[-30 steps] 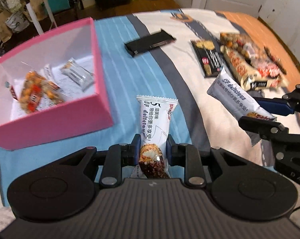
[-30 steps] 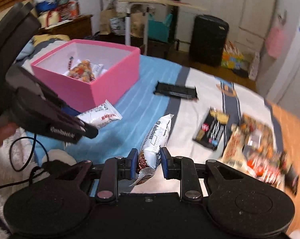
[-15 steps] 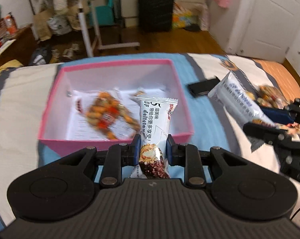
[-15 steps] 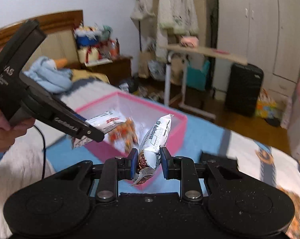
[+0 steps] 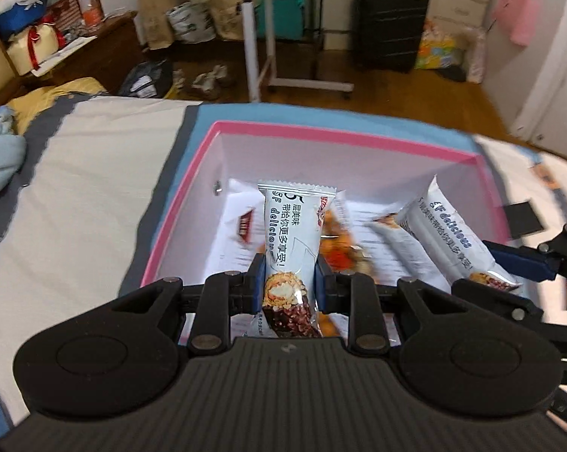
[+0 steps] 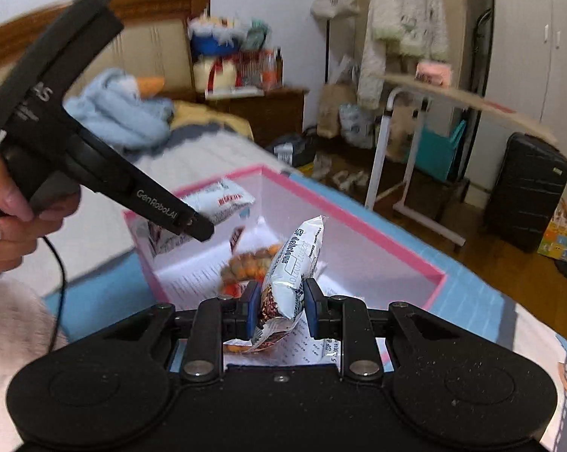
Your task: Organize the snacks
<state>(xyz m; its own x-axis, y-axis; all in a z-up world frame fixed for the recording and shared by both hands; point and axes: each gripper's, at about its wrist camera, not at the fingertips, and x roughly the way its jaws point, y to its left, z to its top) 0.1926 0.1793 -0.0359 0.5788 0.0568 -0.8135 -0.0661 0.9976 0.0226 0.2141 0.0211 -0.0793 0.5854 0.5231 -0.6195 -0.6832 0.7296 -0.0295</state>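
Note:
A pink box [image 5: 321,133] with white inner walls stands on the bed, with an orange snack bag [image 6: 245,263] and small white packets inside. My left gripper [image 5: 288,282] is shut on a white snack bar [image 5: 292,233] held over the box's near side. My right gripper [image 6: 279,301] is shut on a second white snack bar [image 6: 292,263], also above the box [image 6: 343,211]. In the left wrist view the right gripper [image 5: 505,275] and its bar [image 5: 445,237] enter from the right. The right wrist view shows the left gripper [image 6: 193,226], held by a hand, with its bar [image 6: 223,203] over the box's far corner.
The box rests on a blue, grey and cream striped bedspread [image 5: 76,196]. A black flat pack [image 5: 522,218] lies right of the box. Beyond the bed stand a white-legged table [image 5: 260,37], a black suitcase [image 5: 388,22] and clutter on a wood floor. A blue plush toy [image 6: 117,113] sits by the headboard.
Both grippers swung left with their bars, from over the striped bedspread and loose snacks to above the pink box. The box now fills the middle of both views.

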